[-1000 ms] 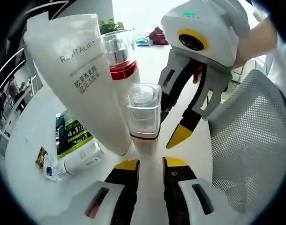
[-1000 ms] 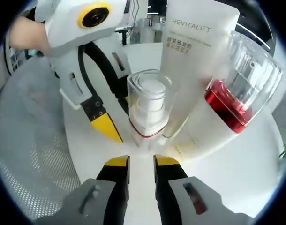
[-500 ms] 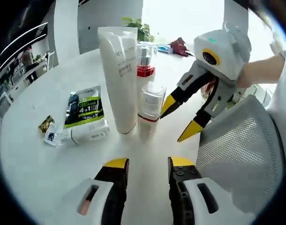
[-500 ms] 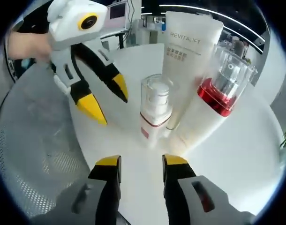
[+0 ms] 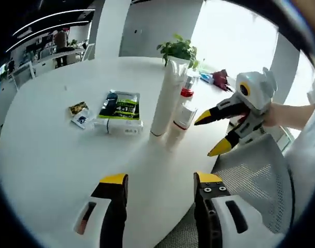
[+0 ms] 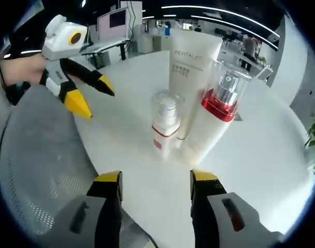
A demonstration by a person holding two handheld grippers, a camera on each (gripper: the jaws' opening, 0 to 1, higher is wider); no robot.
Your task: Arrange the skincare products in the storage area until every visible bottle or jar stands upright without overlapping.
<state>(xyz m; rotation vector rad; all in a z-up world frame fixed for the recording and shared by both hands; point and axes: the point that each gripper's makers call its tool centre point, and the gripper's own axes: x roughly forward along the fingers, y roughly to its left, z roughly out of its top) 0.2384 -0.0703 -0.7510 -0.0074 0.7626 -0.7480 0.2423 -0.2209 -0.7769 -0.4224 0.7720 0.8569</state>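
Three skincare products stand upright close together on the round white table (image 5: 49, 155): a tall white Revitalift tube (image 6: 191, 72) on its cap, a white bottle with a red collar and clear cap (image 6: 213, 121), and a small clear-capped pump bottle (image 6: 164, 126). The same tube (image 5: 163, 101), red-collared bottle (image 5: 185, 108) and small bottle (image 5: 173, 136) appear in the left gripper view. My left gripper (image 5: 160, 181) is open and empty, well back from them. My right gripper (image 6: 156, 178) is open and empty too. Each sees the other: left gripper (image 6: 95, 101), right gripper (image 5: 209, 135).
A white tube (image 5: 121, 126) lies flat beside a green sachet (image 5: 120, 105) and small packets (image 5: 80, 113) left of the group. A grey mesh chair (image 6: 38, 170) sits at the table's near edge, chair (image 5: 250, 175). A plant (image 5: 178, 49) stands at the far side.
Both grippers have drawn back from the three standing products and their jaws have spread wider. The products stay upright where they were.
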